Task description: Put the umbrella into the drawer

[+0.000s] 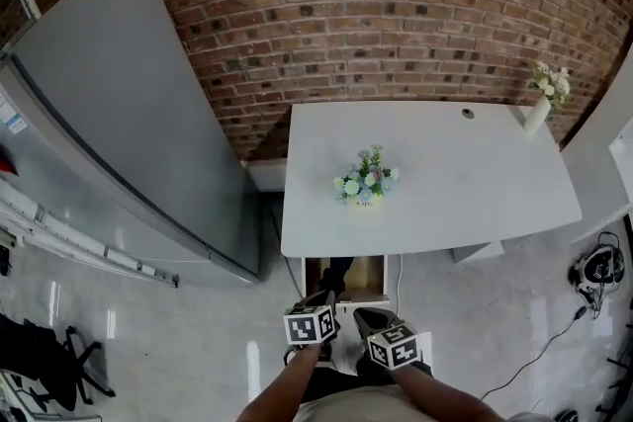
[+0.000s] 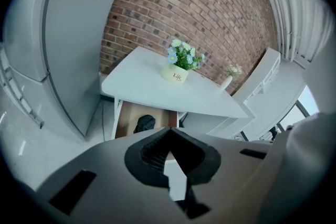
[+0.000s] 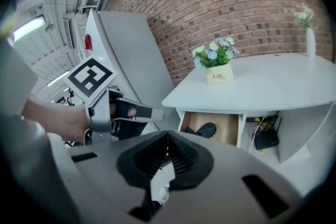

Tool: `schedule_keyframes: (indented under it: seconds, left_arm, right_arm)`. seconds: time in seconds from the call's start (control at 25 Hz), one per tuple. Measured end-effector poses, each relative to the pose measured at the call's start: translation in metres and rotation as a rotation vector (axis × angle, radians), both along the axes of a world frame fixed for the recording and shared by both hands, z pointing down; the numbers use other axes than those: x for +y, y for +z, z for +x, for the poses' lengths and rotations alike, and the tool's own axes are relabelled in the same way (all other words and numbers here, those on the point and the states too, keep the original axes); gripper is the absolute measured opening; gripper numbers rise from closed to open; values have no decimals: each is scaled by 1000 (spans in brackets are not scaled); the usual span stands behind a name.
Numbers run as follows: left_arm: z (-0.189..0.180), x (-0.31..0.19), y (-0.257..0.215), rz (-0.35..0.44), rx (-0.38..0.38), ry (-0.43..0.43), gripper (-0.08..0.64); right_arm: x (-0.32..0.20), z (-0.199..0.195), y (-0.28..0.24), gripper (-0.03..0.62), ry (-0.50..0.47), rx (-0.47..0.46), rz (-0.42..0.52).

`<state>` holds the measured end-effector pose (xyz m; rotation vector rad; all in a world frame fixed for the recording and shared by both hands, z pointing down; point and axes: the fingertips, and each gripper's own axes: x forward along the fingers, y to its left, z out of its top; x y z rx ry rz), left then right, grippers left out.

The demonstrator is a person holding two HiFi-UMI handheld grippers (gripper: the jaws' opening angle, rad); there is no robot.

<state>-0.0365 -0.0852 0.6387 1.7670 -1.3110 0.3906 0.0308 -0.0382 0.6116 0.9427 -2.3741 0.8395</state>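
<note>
The cream flower pot (image 3: 219, 75) on the white table (image 3: 273, 81) reads "Life". The black umbrella (image 3: 207, 129) lies inside the open drawer (image 3: 224, 124) beneath that table, ahead of both your tools and well apart from them. Your left gripper (image 2: 169, 131) and right gripper (image 3: 168, 135) each have their jaws closed together, holding nothing.

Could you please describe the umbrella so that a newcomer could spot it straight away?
Start at the white table against the brick wall; below its front edge a wood-lined drawer stands open. The umbrella is the dark bundle lying inside it, not the black box beside the drawer.
</note>
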Motion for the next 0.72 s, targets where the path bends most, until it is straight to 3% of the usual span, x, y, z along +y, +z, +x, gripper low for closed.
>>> schedule_keyframes:
  seconds: [0.36, 0.72]
  left_arm:
    - [-23, 10, -22, 62, -12, 0, 8]
    - [-35, 9, -73, 230, 15, 17, 8]
  right_arm:
    - [-2, -22, -12, 15, -8, 21, 37]
    - [-4, -39, -18, 15, 21, 17, 41]
